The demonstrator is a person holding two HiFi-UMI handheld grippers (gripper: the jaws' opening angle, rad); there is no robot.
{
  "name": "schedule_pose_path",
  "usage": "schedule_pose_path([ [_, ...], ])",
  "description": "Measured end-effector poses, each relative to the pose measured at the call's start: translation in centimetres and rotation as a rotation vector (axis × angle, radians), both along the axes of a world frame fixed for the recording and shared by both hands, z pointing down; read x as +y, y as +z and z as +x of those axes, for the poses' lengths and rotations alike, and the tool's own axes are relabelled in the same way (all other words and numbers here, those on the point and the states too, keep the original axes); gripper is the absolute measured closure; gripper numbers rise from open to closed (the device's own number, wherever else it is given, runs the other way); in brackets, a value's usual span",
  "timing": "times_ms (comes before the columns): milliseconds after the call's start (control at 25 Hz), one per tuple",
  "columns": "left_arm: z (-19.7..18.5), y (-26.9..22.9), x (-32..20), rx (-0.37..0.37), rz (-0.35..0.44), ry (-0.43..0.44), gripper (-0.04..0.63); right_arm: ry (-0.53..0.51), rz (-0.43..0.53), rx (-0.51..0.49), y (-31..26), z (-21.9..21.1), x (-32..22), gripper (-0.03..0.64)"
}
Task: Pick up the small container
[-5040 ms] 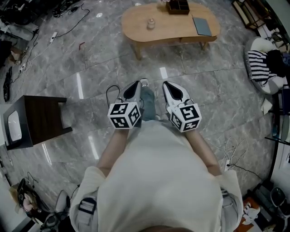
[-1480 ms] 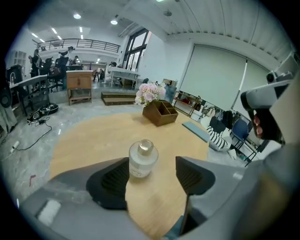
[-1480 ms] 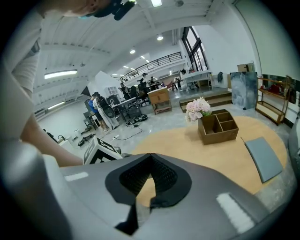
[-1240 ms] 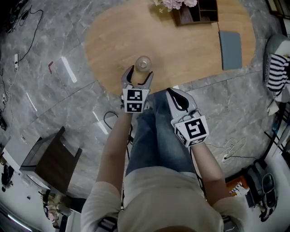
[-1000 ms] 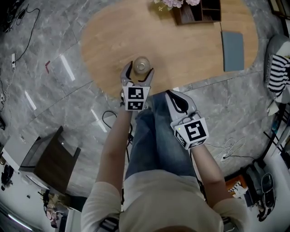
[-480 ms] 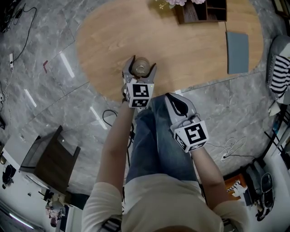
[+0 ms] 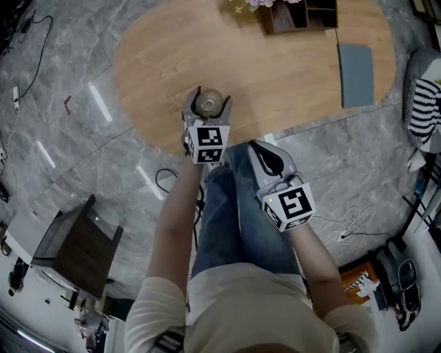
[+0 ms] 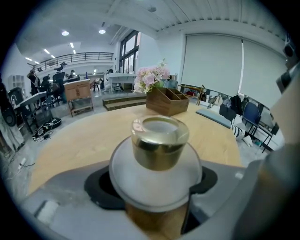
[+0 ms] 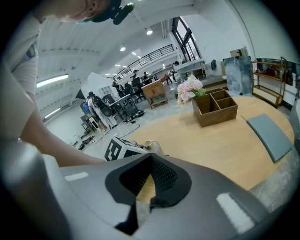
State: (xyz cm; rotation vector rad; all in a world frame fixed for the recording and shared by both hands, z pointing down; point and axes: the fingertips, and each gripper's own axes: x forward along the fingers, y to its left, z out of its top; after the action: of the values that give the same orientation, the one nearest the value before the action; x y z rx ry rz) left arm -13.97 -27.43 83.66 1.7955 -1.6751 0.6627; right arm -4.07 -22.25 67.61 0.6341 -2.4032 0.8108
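Observation:
The small container is a round jar with a whitish body and a clear, gold-tinted top. It stands near the front edge of the oval wooden table. My left gripper reaches over it, one jaw on each side, and the jaws are closing in. In the left gripper view the container fills the gap between the dark pads; I see no firm press on it. My right gripper hangs off the table above the person's leg, shut on nothing, as the right gripper view confirms.
At the table's far side stand a wooden organiser box with pink flowers beside it. A grey flat pad lies on the right. A dark side table stands on the marble floor at left, and cables lie nearby.
The left gripper has moved forward from behind the container until its jaws flank it, and the jaws have narrowed a little. The right gripper has stayed over the leg.

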Motion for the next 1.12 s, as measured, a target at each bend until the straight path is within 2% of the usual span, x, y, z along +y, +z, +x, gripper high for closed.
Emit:
schedule_pose_path([
  [440, 0.7, -4.8, 4.3, 0.03, 0.003, 0.004, 0.247, 0.065, 0.063, -0.012, -3.6, 0.8, 2.1, 0.618],
  [1120, 4.1, -18.5, 13.8, 0.103, 0.093, 0.034, 0.247, 0.078, 0.21, -0.037, -13.7, 2.3, 10.1, 0.618],
])
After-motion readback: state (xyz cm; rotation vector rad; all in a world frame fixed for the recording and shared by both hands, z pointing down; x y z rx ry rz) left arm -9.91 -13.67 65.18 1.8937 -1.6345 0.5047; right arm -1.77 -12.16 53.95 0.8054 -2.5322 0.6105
